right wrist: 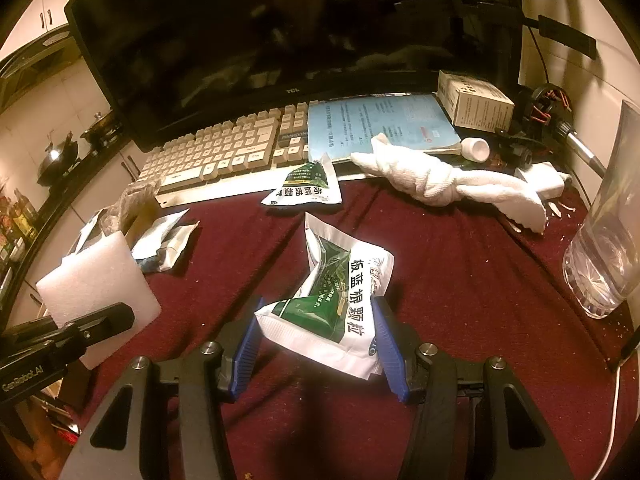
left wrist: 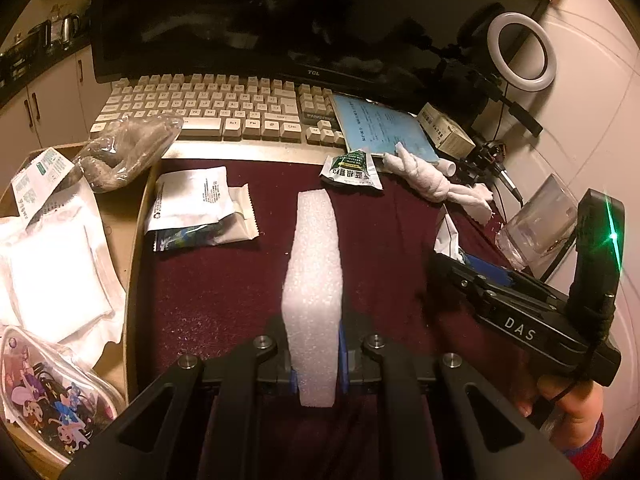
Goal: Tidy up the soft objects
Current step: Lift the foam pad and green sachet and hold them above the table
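Observation:
My left gripper [left wrist: 318, 360] is shut on a white foam block [left wrist: 314, 292], held on edge above the dark red mat [left wrist: 224, 292]; the block also shows in the right wrist view [right wrist: 100, 280]. My right gripper [right wrist: 320, 344] is shut on a green-and-white sachet [right wrist: 340, 300], crumpled between the blue pads [right wrist: 248, 344]. A second green sachet [right wrist: 304, 184] and a knotted white cloth [right wrist: 436, 180] lie at the mat's far edge. White packets [left wrist: 192, 200] lie at the mat's left.
A keyboard [left wrist: 208, 108], monitor [left wrist: 280, 16] and blue booklet [left wrist: 384, 128] stand behind. A box [left wrist: 120, 204] at the left holds white pouches [left wrist: 56, 276] and a cartoon-print bag [left wrist: 48, 396]. A glass [right wrist: 604, 256] stands at the right, with a small carton [right wrist: 472, 100] behind.

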`<state>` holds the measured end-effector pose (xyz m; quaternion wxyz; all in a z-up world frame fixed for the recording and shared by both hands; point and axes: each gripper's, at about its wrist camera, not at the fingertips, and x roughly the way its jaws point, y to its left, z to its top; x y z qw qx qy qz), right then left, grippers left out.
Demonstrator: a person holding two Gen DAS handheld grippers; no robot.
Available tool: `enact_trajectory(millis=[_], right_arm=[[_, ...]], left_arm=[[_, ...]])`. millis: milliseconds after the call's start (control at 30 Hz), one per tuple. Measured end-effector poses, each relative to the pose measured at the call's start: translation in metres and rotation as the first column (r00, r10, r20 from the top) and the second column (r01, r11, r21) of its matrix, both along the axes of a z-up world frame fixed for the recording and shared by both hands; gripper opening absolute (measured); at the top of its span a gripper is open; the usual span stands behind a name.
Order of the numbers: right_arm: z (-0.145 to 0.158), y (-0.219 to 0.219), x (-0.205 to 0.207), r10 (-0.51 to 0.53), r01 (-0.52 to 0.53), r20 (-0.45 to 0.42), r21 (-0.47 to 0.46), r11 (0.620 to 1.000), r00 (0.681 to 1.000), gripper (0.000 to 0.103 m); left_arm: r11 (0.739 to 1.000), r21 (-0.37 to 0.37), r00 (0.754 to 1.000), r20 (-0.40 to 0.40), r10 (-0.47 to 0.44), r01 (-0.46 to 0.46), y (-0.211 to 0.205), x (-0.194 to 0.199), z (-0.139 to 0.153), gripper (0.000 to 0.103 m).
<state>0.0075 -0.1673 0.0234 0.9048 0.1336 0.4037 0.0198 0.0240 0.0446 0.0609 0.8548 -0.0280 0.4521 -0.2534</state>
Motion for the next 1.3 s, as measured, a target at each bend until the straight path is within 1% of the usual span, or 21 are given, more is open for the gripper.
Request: enact_trajectory(millis=[467,633,1000,1300], right_arm=[[0.003,0.006,-0.001,0.008,-0.008,0.004,0.003,1.000,1.000,0.057],[0.004,0.009,-0.002,0.012,-0.012,0.005,-0.001,1.000,1.000,0.058],[0.009,0.020,-0.001,0.040,-0.040,0.010,-0.014,0.999,0.999,0.058],[0.014,0.027,-0.002,0.058,-0.058,0.017,-0.023,0.998,0.998,0.058]], left_arm=[[1.000,0.005,1.000,0.015,0.017,-0.017,0.012,-0.009,0.005,0.013],[1.000,0.023,0.999,0.032,0.017,-0.018,0.014,-0.014,0.007,0.013],[0.999,0.031,0.998,0.048,0.028,-0.029,0.025,-0.017,0.016,0.013],[0.999,0.023,0.997,0.061,0.045,-0.047,0.036,-0.020,0.024,0.013]])
